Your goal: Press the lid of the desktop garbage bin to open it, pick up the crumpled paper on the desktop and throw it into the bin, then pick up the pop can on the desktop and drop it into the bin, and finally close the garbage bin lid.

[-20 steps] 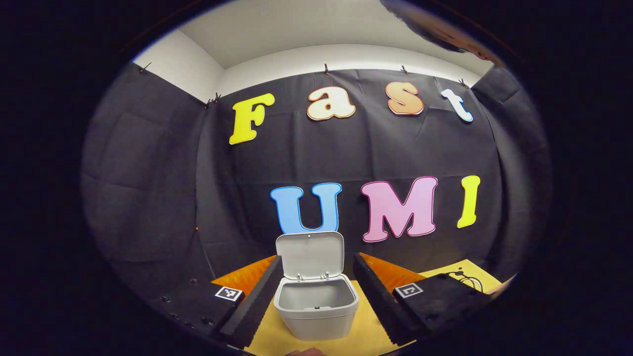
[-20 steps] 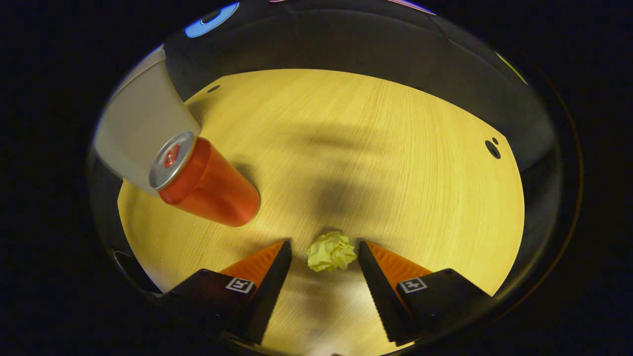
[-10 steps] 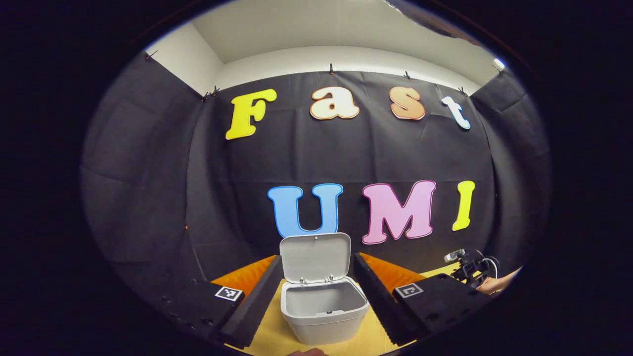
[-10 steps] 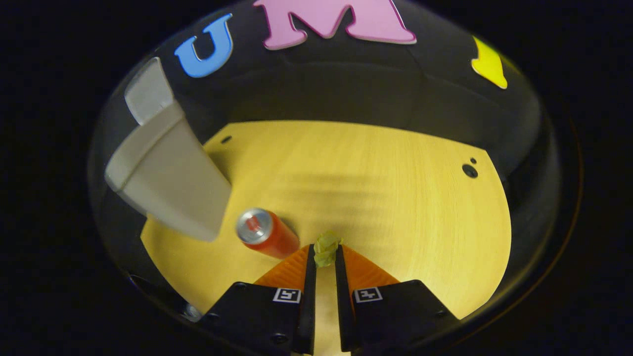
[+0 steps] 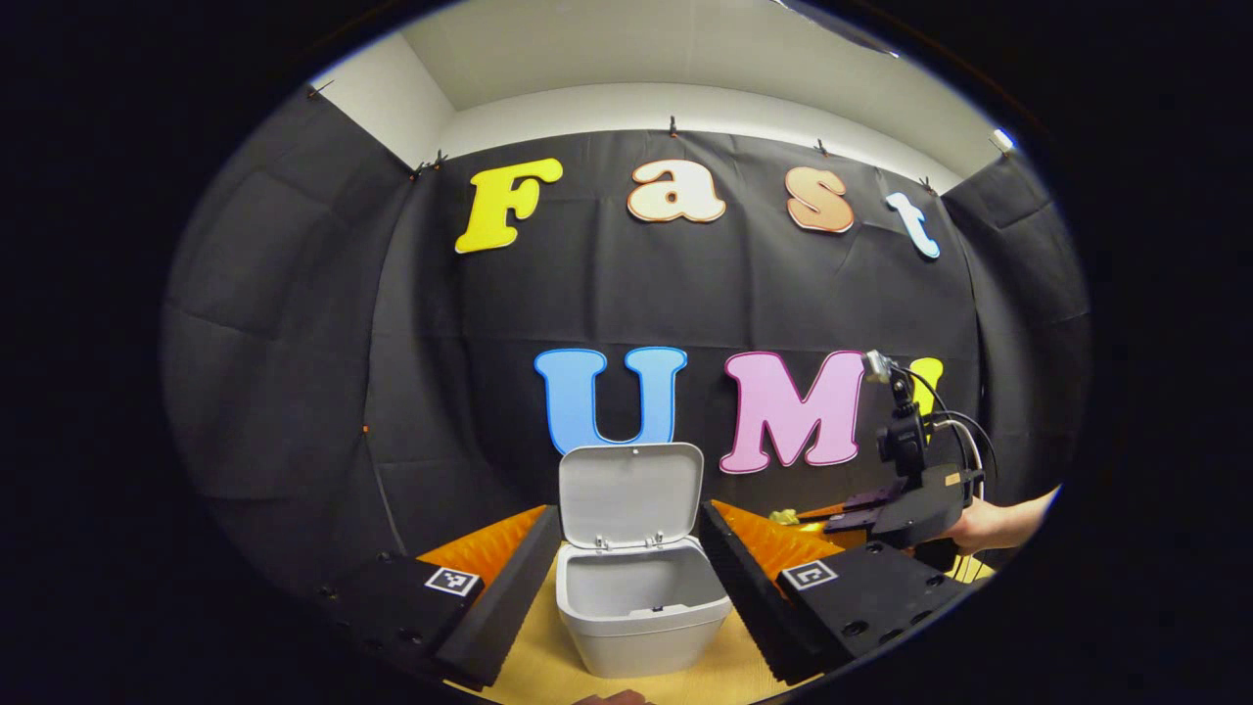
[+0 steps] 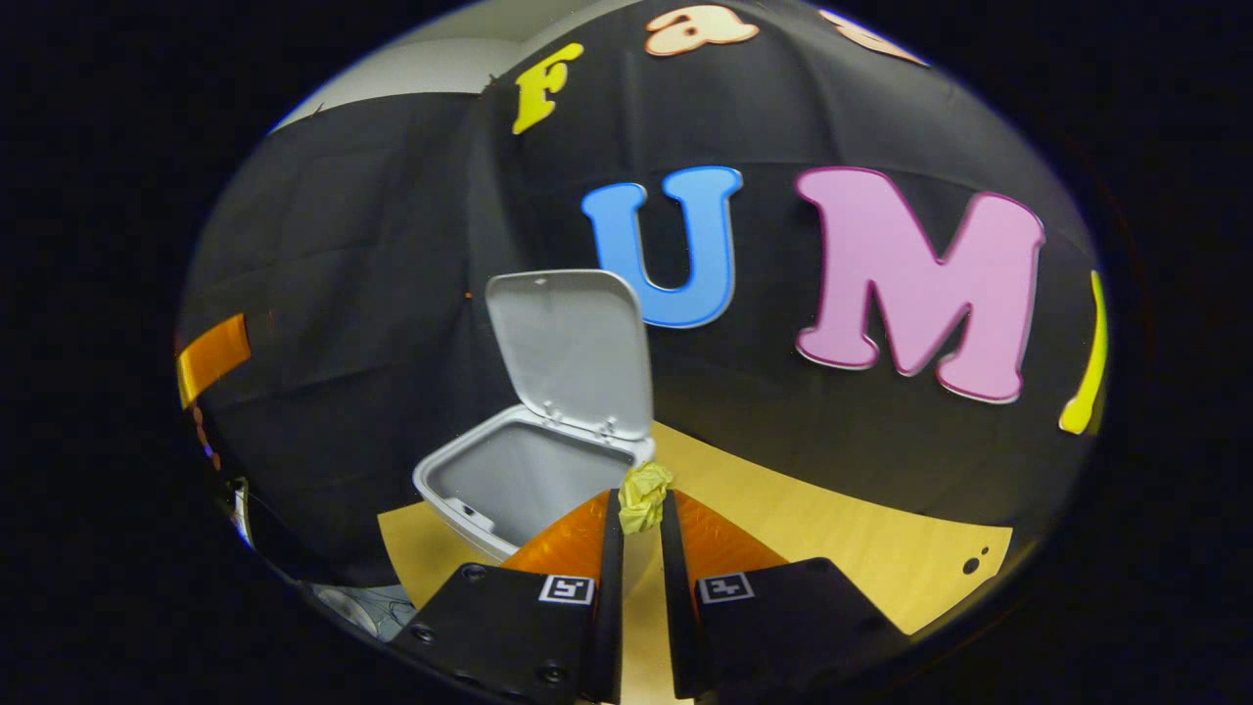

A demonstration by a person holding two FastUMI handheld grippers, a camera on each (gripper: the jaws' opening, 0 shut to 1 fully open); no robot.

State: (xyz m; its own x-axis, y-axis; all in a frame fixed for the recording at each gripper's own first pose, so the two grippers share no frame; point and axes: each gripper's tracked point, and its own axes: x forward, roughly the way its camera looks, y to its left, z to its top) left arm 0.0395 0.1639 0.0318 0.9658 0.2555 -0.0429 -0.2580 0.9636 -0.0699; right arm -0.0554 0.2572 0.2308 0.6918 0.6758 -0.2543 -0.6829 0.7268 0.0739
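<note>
The grey desktop bin (image 5: 636,612) stands on the wooden table with its lid (image 5: 631,493) raised upright. My left gripper (image 5: 628,563) is open, its fingers on either side of the bin from a distance. In the right gripper view the same bin (image 6: 509,475) sits to the left, lid (image 6: 573,348) up. My right gripper (image 6: 641,509) is shut on the yellow crumpled paper (image 6: 643,494), held in the air just right of the bin's rim. In the left gripper view the right gripper (image 5: 886,509) and a hand (image 5: 998,524) show at right, with the paper (image 5: 783,515) at its tips.
The wooden table top (image 6: 832,548) stretches to the right of the bin, with small holes near its far corner (image 6: 969,565). Black cloth walls close in behind and beside the table.
My right gripper has lifted the paper off the table and swung up and left toward the open bin; the pop can has dropped out of its view. The left gripper has barely moved.
</note>
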